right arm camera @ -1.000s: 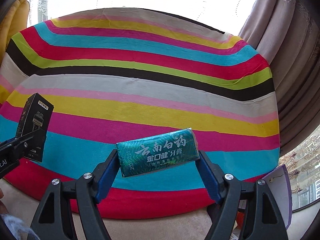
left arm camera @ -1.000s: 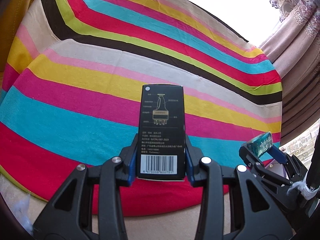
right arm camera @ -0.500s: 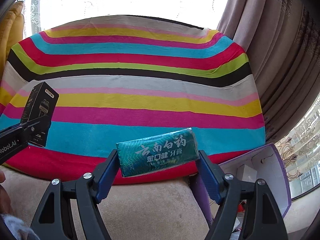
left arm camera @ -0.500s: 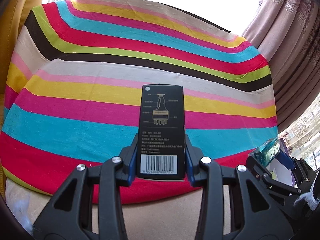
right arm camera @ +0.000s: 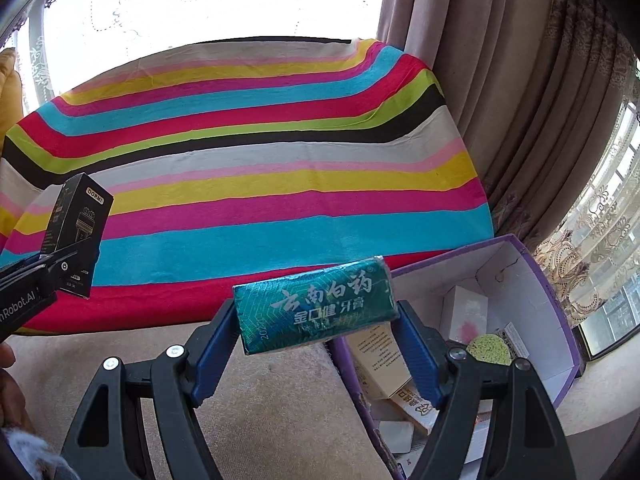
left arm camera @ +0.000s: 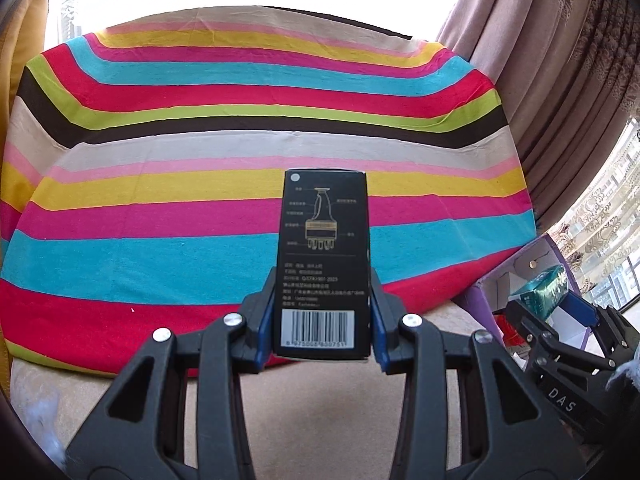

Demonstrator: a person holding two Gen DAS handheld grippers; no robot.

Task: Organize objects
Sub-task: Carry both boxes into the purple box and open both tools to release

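— Nearest the lens: left gripper (left arm camera: 322,322) clamped on an upright black box (left arm camera: 322,264), barcode end low between blue pads (left arm camera: 266,320), held above beige carpet. Same for the other side?

— Much the same: right gripper (right arm camera: 316,338) pinching a teal toothpaste carton (right arm camera: 316,306) crosswise by its two short ends, slightly tilted, hovering over the near left corner of a purple storage box (right arm camera: 556,292).

— Inside that box?

— Several white and cream cartons, plus a yellow-green sponge (right arm camera: 490,350) against the near wall. Open floor space only at the far side, by the look of it.

— Best handling, then?

— Probably: carry the toothpaste carton right and forward past the rim, level it, lower until bottomed out, only then spread the fingers. No release from height, or likely a bounce off the packed cartons. Black box to wait well left, clear of the other gripper's path.

— And beyond?

— Striped cloth (left arm camera: 240,152) over furniture, bare of objects; farther still, taupe curtains (right arm camera: 500,80) and a glaring window
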